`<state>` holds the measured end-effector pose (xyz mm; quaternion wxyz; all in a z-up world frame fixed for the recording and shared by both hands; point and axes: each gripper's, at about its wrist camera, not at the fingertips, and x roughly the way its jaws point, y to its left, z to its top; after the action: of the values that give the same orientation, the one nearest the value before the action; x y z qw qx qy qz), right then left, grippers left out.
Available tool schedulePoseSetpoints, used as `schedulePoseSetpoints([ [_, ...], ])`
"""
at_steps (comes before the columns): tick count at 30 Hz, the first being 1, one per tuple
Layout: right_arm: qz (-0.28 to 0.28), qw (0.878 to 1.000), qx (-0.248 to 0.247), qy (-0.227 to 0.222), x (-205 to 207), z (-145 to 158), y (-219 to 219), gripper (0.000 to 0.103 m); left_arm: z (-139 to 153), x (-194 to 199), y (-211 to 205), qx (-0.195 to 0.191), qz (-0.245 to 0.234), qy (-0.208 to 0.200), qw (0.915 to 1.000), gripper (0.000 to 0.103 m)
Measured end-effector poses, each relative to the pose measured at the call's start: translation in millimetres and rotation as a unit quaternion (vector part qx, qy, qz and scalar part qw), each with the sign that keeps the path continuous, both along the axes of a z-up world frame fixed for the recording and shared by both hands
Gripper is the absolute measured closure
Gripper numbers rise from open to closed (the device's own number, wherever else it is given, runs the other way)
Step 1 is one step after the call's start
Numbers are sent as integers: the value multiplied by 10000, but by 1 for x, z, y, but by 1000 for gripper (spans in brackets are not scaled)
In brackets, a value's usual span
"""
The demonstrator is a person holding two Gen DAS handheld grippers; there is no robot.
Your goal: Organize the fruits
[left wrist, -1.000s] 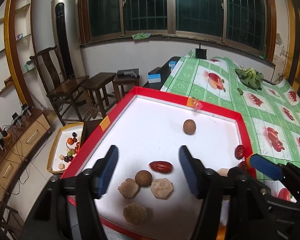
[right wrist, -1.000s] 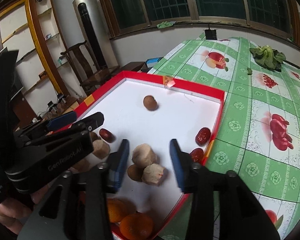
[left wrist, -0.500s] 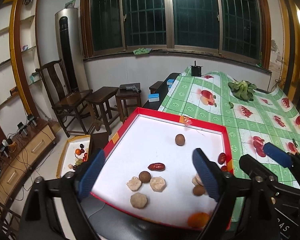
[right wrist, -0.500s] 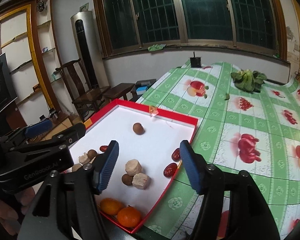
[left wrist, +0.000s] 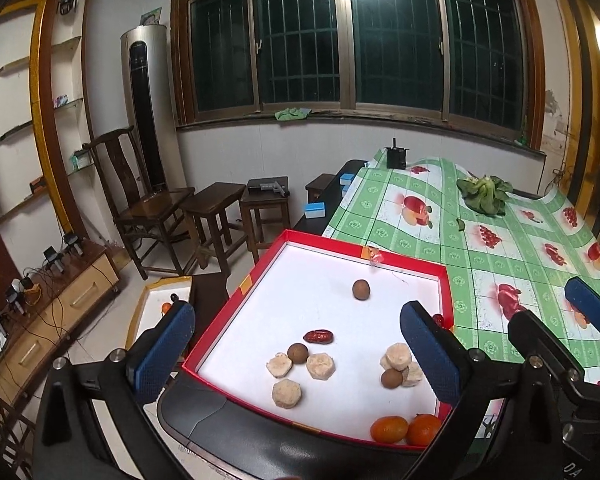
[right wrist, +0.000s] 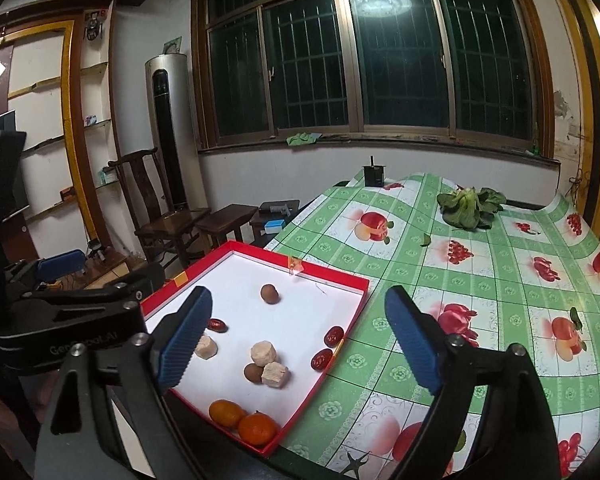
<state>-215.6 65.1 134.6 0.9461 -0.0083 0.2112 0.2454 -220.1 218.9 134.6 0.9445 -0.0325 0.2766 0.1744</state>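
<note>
Left hand-held gripper reads "GenRobot.AI" (partly blurred).

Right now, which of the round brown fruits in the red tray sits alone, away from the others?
The brown fruit near the tray's far rim; the other two, and, each touch pale chunks.

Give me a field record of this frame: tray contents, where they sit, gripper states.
container: red-rimmed white cardboard tray on green fruit-print tablecloth
near corner: two orange tangerines, touching
left cluster: three pale faceted cakes, one brown round longan, one red jujube
right cluster: two pale cakes, one brown longan
right rim: two red jujubes
far centre: lone brown longan
left gripper: open, fingers have just been opening, nothing held
right gripper: open, fingers have just been opening, nothing held
</note>
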Motion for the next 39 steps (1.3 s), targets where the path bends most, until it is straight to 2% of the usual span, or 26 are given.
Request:
schedulePoseSetpoints([
  [7, 16, 10000, -36, -29, -1, -1, 1, 13, -1, -3, 10, -117, 116, 120, 9998, 0],
  [19, 149, 9996, -217, -38, -5, -9, 9, 13, 2, -11, 16, 12, 305, 52, 9995, 0],
  [39, 184, 9995, -220, -89, -8, -9, 13, 13, 18, -18, 15, -94, 349, -155, 9992, 0],
])
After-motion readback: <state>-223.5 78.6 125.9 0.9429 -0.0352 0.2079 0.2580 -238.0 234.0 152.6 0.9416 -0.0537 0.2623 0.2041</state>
